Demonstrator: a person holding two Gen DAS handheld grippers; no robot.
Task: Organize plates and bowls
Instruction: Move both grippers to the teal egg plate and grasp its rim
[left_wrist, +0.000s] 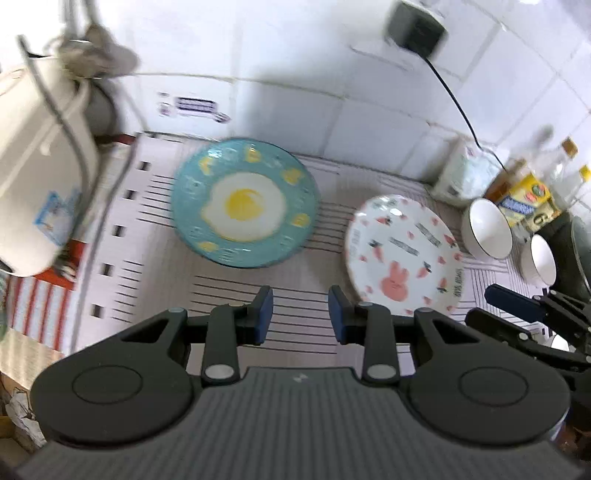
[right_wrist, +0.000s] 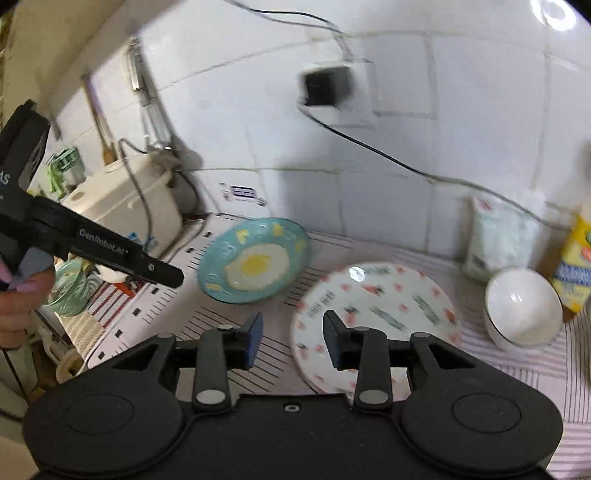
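Note:
A teal plate with a fried-egg print (left_wrist: 245, 201) (right_wrist: 255, 266) lies on the striped mat. A white plate with a pink rabbit and carrots (left_wrist: 402, 254) (right_wrist: 373, 317) lies to its right. Two white bowls (left_wrist: 487, 227) (left_wrist: 541, 264) stand right of that plate; the right wrist view shows one (right_wrist: 522, 308). My left gripper (left_wrist: 301, 314) is open and empty, above the mat between the plates. My right gripper (right_wrist: 291, 341) is open and empty, over the left edge of the rabbit plate. It also shows in the left wrist view (left_wrist: 517, 306).
A white rice cooker (left_wrist: 40, 173) (right_wrist: 129, 199) with a cord stands at the left. A white bag (right_wrist: 498, 236), a yellow carton (right_wrist: 574, 266) and bottles (left_wrist: 554, 173) stand by the tiled wall at the right. A wall socket with a black plug (right_wrist: 327, 88) is above.

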